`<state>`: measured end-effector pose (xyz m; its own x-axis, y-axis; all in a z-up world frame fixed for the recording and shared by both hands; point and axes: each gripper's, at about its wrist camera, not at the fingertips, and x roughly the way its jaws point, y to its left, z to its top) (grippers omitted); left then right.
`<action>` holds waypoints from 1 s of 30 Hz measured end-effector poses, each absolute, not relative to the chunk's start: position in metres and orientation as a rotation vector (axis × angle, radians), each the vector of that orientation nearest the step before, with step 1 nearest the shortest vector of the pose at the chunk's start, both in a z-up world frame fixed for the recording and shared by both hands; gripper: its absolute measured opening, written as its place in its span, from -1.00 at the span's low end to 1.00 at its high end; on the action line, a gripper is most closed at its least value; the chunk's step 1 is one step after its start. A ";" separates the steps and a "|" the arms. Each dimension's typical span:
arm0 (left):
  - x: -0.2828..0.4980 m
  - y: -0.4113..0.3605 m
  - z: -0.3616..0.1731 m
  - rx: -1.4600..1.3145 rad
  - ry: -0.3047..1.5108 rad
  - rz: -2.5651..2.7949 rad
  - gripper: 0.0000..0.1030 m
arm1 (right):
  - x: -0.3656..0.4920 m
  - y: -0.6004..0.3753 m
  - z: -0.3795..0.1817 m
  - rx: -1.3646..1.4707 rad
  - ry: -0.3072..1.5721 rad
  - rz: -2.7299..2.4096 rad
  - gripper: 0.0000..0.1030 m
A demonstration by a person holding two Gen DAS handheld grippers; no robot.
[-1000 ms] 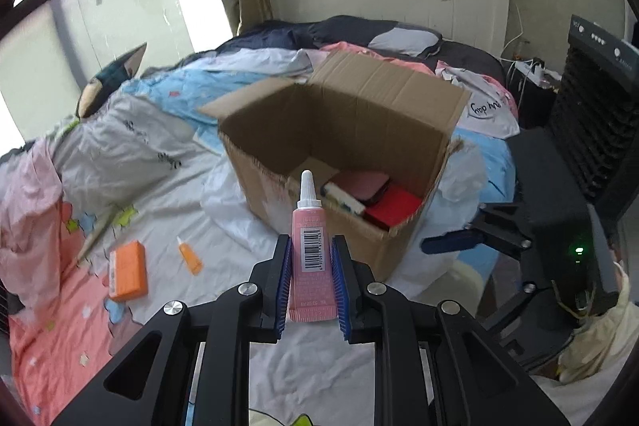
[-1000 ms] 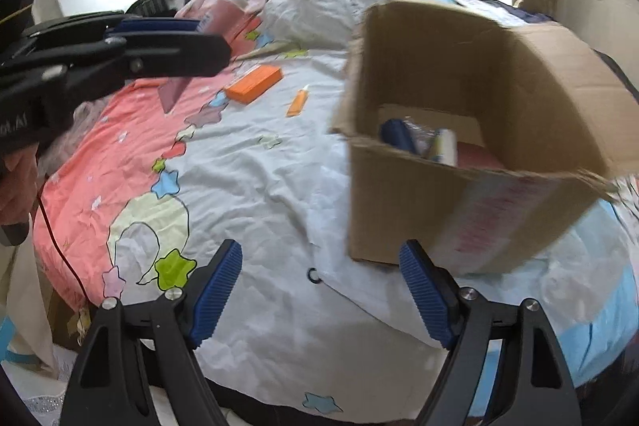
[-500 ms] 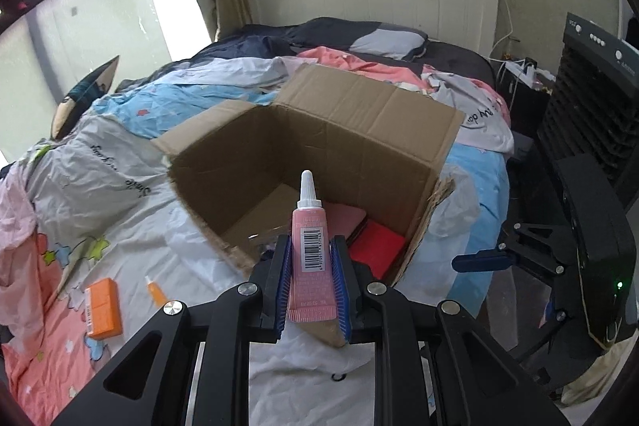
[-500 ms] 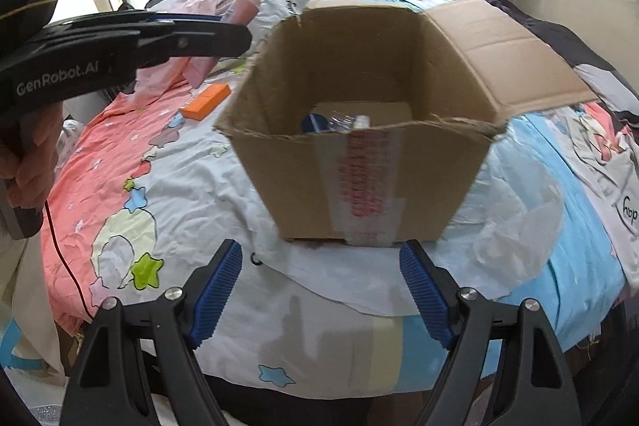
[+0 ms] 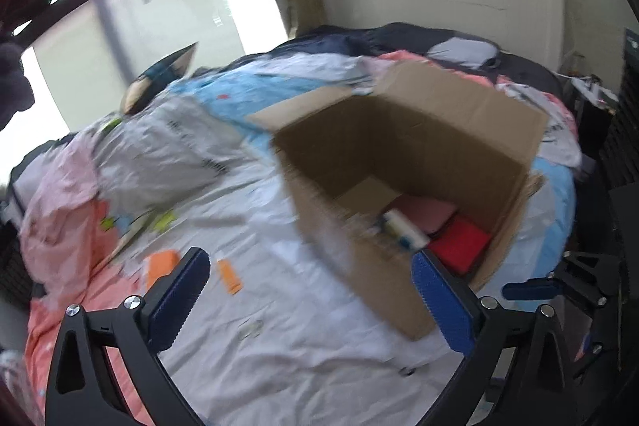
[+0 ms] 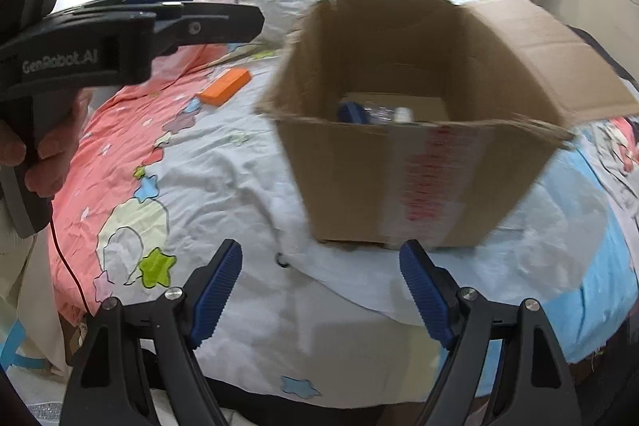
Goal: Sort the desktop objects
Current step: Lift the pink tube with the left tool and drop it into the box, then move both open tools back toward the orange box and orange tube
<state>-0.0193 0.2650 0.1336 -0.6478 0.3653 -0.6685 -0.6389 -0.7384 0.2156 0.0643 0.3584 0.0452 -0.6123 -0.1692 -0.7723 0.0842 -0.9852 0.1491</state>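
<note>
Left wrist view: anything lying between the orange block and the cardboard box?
Yes. In the left wrist view a small orange tube lies on the bedsheet between the orange block and the cardboard box; the rest is bare sheet.

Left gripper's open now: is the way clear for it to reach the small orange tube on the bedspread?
Probably yes: the left gripper is open and empty, and the small orange tube lies uncovered just ahead, beside the orange box.

Cardboard box [image 5: 403, 162] open-topped, flaps raised | bedsheet [image 5: 279, 366] in front lies bare | orange block [image 5: 159, 262] left
</note>
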 end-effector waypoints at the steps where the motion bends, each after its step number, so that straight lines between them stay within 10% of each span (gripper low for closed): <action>1: -0.022 0.253 0.132 -0.841 0.575 2.374 1.00 | 0.063 0.352 0.045 1.302 -0.136 -2.688 0.52; 30: -0.104 0.060 0.072 -1.182 0.336 2.643 1.00 | -0.090 0.225 0.024 1.309 0.142 -2.707 0.52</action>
